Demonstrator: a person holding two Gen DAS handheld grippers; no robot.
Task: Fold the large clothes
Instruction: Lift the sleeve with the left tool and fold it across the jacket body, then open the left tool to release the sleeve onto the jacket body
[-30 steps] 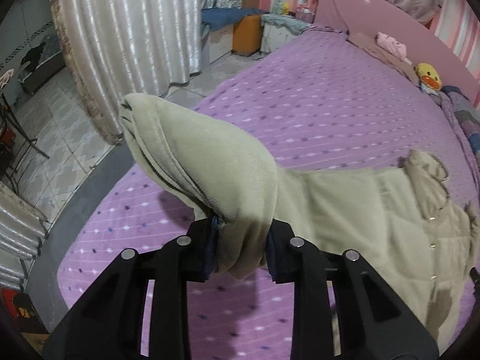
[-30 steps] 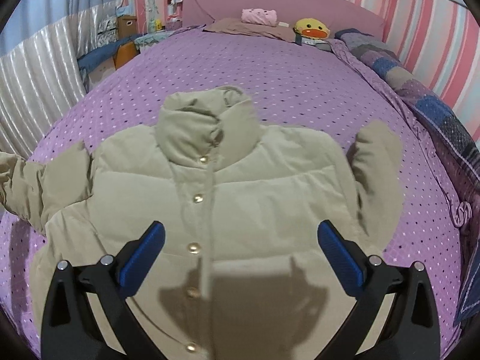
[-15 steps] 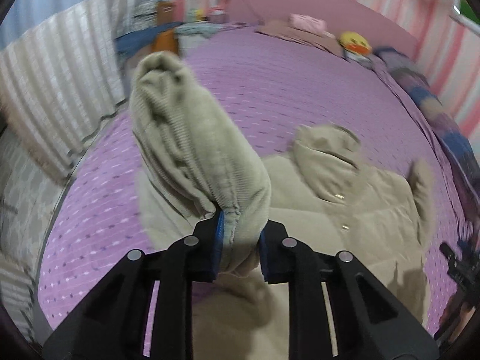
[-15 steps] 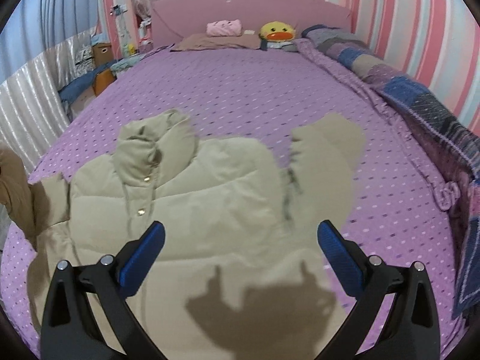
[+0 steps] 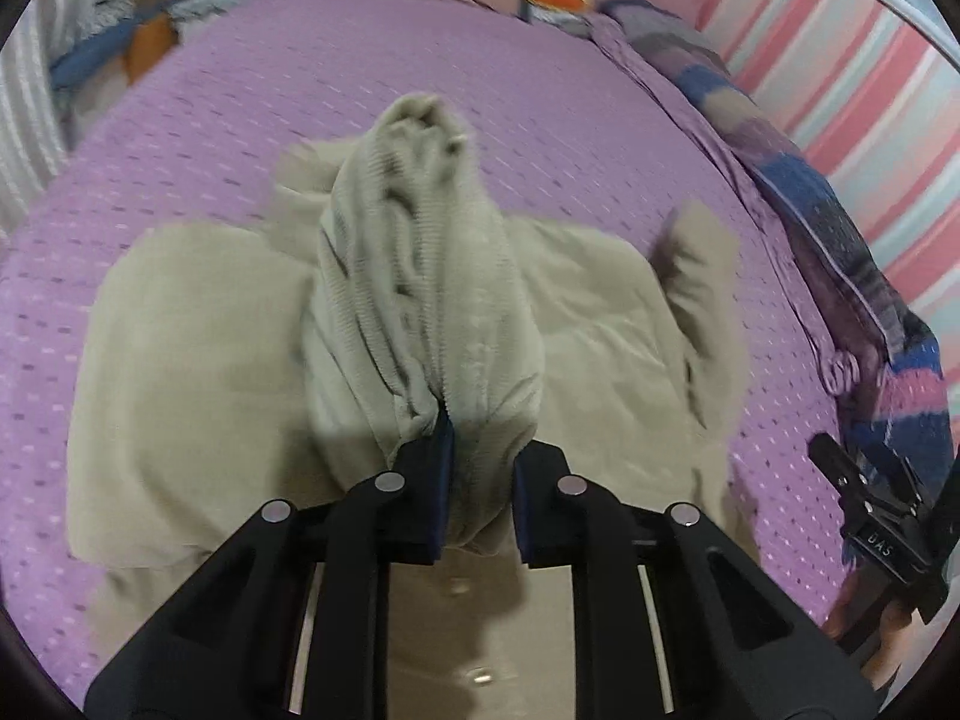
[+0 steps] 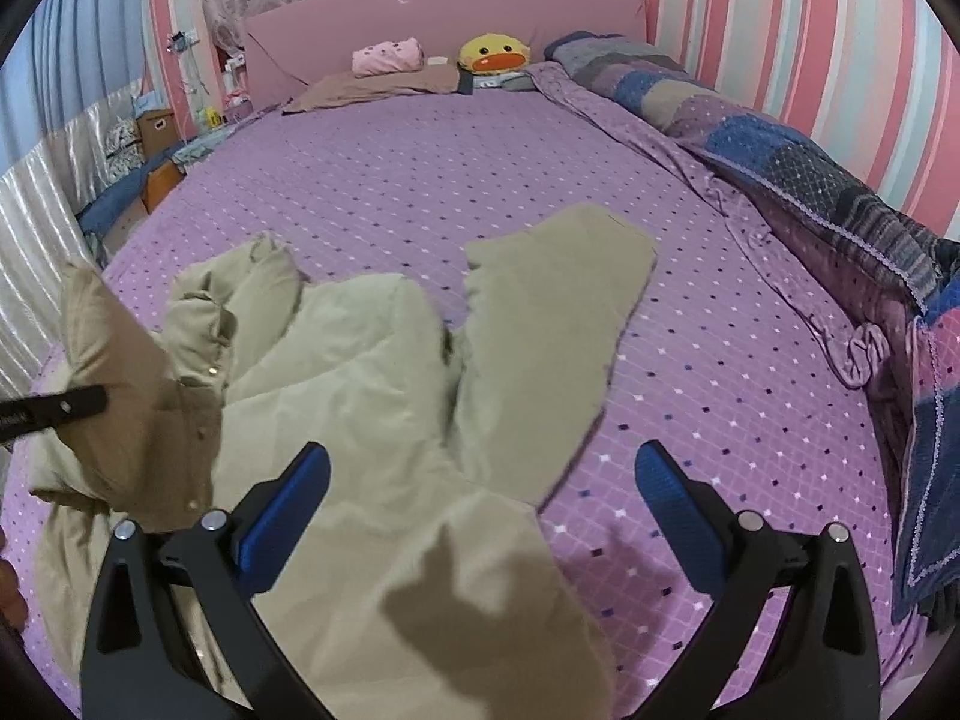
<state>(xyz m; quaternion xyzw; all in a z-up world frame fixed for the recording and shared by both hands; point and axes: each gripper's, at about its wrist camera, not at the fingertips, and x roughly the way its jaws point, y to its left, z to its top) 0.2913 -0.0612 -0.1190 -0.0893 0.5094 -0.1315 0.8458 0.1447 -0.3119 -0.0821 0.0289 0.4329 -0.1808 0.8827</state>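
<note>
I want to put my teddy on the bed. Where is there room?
Bare purple dotted bedspread lies between the beige puffy jacket and the yellow duck plush, and between its flat sleeve and the patchwork quilt. The near left is crowded with jacket.

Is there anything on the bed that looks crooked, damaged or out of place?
Nothing looks damaged or spilled. The jacket lies rumpled, not flat: its collar is crumpled, and one sleeve is lifted over the body, shut in the left gripper. The other sleeve lies out on the bedspread.
</note>
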